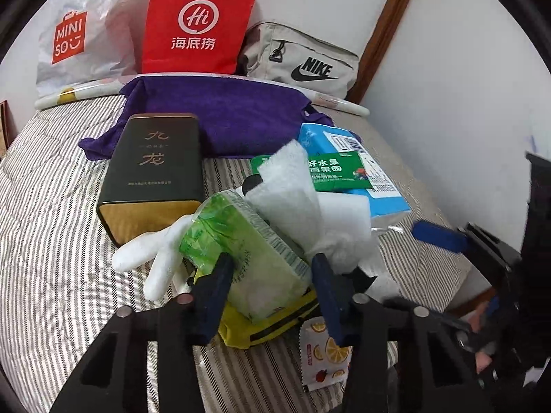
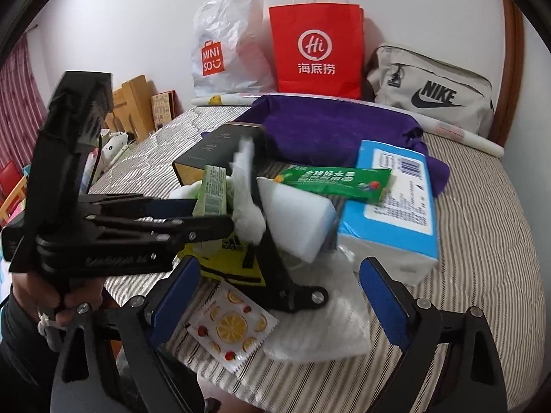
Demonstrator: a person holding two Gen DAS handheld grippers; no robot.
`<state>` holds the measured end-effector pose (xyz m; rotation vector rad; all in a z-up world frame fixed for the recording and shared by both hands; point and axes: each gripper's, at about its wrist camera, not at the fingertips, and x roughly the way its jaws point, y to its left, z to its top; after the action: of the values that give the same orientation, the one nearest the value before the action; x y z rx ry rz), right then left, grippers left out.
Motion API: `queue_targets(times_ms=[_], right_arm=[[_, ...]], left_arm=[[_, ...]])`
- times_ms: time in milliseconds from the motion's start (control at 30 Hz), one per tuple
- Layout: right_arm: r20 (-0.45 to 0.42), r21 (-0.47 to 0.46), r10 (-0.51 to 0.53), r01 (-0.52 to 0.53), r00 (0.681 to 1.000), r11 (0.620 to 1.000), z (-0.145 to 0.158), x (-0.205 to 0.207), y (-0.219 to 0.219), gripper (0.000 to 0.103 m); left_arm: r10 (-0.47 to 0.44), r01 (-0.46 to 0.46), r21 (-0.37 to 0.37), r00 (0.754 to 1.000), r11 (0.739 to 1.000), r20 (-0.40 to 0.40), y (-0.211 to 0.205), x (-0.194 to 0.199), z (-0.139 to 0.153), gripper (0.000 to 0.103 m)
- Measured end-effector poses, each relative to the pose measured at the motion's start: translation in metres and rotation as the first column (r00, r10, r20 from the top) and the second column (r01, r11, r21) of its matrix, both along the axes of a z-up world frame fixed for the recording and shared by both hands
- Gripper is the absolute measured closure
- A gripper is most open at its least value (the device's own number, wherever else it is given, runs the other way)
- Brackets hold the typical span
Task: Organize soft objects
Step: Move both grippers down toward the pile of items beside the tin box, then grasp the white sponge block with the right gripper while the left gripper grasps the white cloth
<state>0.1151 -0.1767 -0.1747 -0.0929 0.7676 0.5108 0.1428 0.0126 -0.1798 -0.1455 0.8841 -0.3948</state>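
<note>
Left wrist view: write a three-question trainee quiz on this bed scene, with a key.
1. True or false: the left gripper has its fingers on either side of the green tissue pack.
2. What lies on the blue tissue pack? A) green sachet B) red bag C) glove
3. Fill in: the dark tin lies in front of the ___ cloth.

Key: 1 true. 2 A, the green sachet. 3 purple; the purple cloth lies behind the tin.
</note>
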Motion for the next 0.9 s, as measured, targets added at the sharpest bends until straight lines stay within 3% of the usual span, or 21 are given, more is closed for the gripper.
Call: queue_targets(times_ms=[200, 267, 333, 633, 733, 900], right_arm=[[0.04, -0.034, 0.009, -0.008, 0.999, 0.999, 0.006, 0.007, 0.02, 0.012], [0.035, -0.052, 0.016, -0.014, 0.999, 0.999, 0.002, 0.011, 0.028, 0.017], [0.004, -0.063, 0.035, -0.035, 0.999, 0.997, -0.004, 0.014, 0.038, 0.03], [0.051, -0.195, 0.001, 0.01, 0.999, 0.981, -0.016, 0.013, 0.06, 0.03], [0.026, -0.199, -0.019, 0.024, 0.999, 0.98, -0.017, 0.017, 0.053, 0.03], [0.006, -0.141, -0.024, 0.025, 1.0, 0.99, -0.003, 0.013, 0.047, 0.03]], left_arm=[[-0.001, 0.001, -0.028, 1.0, 1.0, 0.004, 0.021, -0.01, 0.005, 0.066], [0.008, -0.008, -0.038, 1.0, 0.999, 0.009, 0.029, -0.013, 0.005, 0.066], [0.021, -0.02, -0.044, 1.0, 0.999, 0.008, 0.037, -0.016, 0.007, 0.066], [0.09, -0.092, -0.076, 0.995, 0.993, -0.032, 0.078, -0.023, -0.007, 0.066], [0.115, -0.119, -0.065, 0.992, 0.991, -0.055, 0.086, -0.02, -0.016, 0.066], [0.126, -0.135, -0.116, 0.989, 0.984, -0.084, 0.094, -0.017, -0.026, 0.066]])
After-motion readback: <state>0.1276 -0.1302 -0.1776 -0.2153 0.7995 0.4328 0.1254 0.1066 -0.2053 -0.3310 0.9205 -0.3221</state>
